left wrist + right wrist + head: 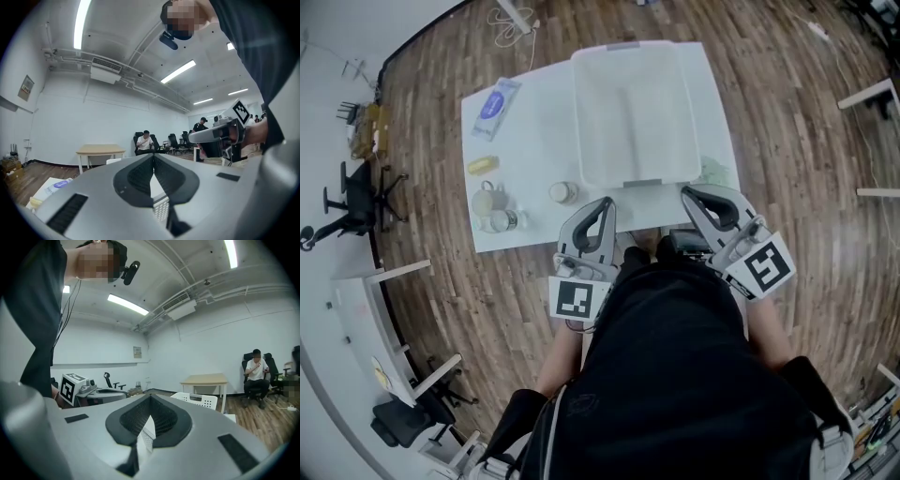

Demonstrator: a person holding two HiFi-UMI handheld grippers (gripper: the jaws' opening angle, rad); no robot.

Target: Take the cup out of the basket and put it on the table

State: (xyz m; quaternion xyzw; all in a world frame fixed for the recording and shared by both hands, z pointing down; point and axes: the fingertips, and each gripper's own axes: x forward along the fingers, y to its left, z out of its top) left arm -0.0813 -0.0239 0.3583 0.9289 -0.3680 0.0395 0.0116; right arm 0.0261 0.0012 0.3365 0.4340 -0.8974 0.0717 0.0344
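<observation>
Black shirt (675, 375) fills the bottom of the head view, and just beyond it both grippers sit side by side at the near edge of the table (534, 103). Left gripper (604, 202): fingers (140, 176) pressed together along one line, nothing between them. Right gripper (688, 193): same story, fingers (161, 420) closed tip to tip and empty. Both gripper views look out across the room, not down at the table.

Just ahead of the left fingertips and a little to their left stands a small pale cup (563, 192), seen from above, beside the basket's near-left corner and outside it. Farther left of those fingers are a mug (487, 201) and a jar (502, 221).

Straight ahead of both sets of fingertips comes the basket (633, 112) — big, translucent white, and as far as I can make out, nothing in it. So my read is that the cup is already on the table, though which vessel the task means I can't be sure.

Handling, should it need another move — it looks light and stiff, with smooth sides that could slip. I'd pinch across the wall at the rim, one finger inside and one outside, gently, and keep it upright.
</observation>
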